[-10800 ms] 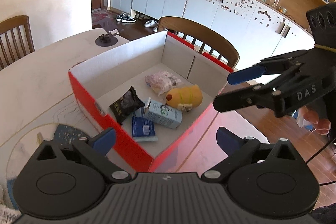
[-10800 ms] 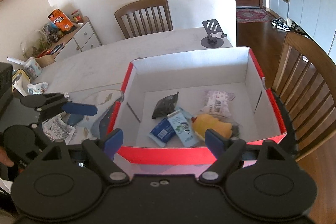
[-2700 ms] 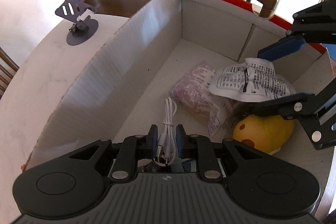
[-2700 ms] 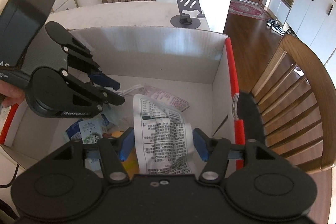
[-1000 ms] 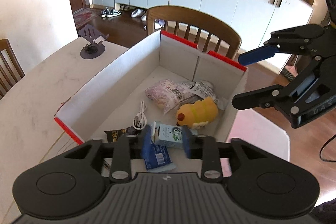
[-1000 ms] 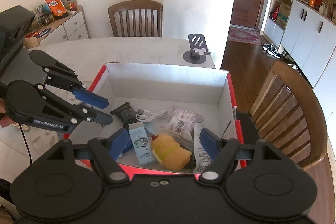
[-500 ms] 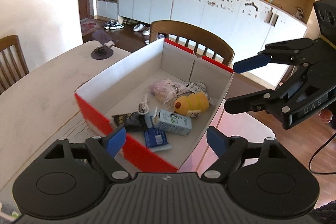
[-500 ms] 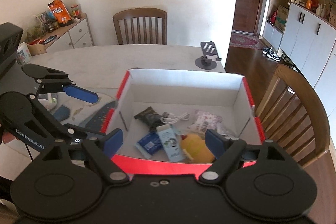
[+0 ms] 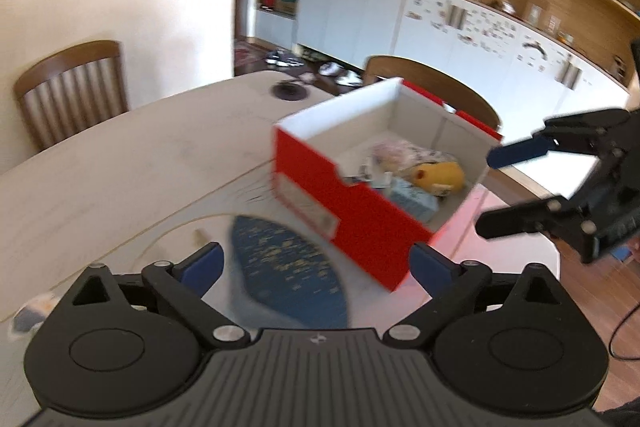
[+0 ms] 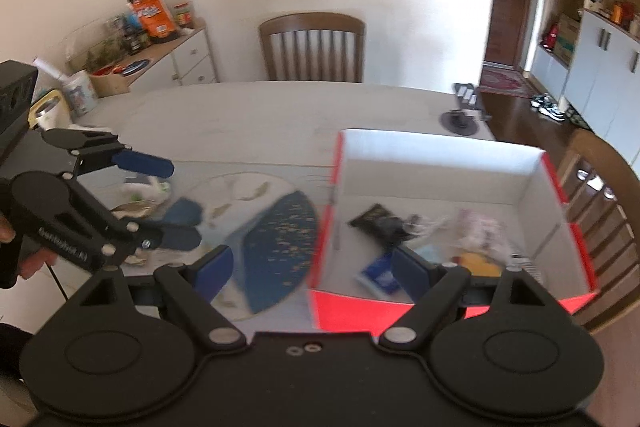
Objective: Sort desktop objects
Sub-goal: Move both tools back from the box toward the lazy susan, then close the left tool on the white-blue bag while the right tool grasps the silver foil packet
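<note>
A red cardboard box (image 9: 312,167) with white inner walls (image 10: 440,143) stands on the pale table. Inside it lie a yellow plush toy (image 9: 440,177), a light blue carton (image 9: 412,199), a dark snack packet (image 10: 376,217), a blue packet (image 10: 380,275) and a pink packet (image 9: 396,151). My left gripper (image 9: 316,263) hovers over a dark blue patterned mat (image 9: 288,271) left of the box; its jaws are opening with nothing between them. My right gripper (image 10: 312,267) hangs before the box's near red wall, open and empty. Both views are blurred.
Crumpled wrappers (image 10: 140,203) lie on the table near the left gripper (image 10: 176,201). A black phone stand (image 10: 460,117) sits at the far table edge. Wooden chairs stand behind the table (image 10: 312,47) and right of the box (image 10: 600,187). A sideboard (image 10: 168,59) lines the wall.
Both grippers have drawn back from the box toward the mat side, so the box looks smaller and further right. The left gripper's jaws have spread wide; the right's widened a little.
</note>
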`<state>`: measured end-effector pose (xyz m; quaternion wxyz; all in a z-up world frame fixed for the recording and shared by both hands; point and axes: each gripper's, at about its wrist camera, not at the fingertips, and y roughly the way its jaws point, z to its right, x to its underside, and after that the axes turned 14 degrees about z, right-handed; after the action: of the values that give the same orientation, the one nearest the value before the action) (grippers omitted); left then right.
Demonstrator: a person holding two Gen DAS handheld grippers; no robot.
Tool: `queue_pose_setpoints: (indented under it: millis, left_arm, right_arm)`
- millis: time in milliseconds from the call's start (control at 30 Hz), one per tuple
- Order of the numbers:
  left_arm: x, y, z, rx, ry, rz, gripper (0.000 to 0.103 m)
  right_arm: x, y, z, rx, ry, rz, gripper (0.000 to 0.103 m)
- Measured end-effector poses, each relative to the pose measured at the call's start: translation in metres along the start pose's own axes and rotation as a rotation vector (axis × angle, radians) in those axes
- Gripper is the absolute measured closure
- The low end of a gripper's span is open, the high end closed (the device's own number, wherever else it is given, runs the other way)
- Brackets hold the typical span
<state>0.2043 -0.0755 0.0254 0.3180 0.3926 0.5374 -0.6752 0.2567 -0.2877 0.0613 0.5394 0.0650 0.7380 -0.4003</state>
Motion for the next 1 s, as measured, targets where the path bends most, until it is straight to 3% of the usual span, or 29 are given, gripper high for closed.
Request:
queue_pose_setpoints:
  millis: [233,533,1000]
  left_arm:
    - [0.010,-0.033,-0.043,-0.100,-0.032,0.033,0.001]
    - [0.026,-0.062,-0.094,-0.166,-0.069,0.041,0.000]
    - [0.048,-0.074,-0.165,-0.271,-0.155,0.013,0.000]
  right_arm:
    - [-0.002,0.017,-0.051,-0.070,-0.028,-0.019,0.016]
    - [-0.002,0.043,-0.111,-0.146,-0.068,-0.043,0.016]
    - [0.004,0.093,-0.176,-0.209,-0.059,-0.094,0.016]
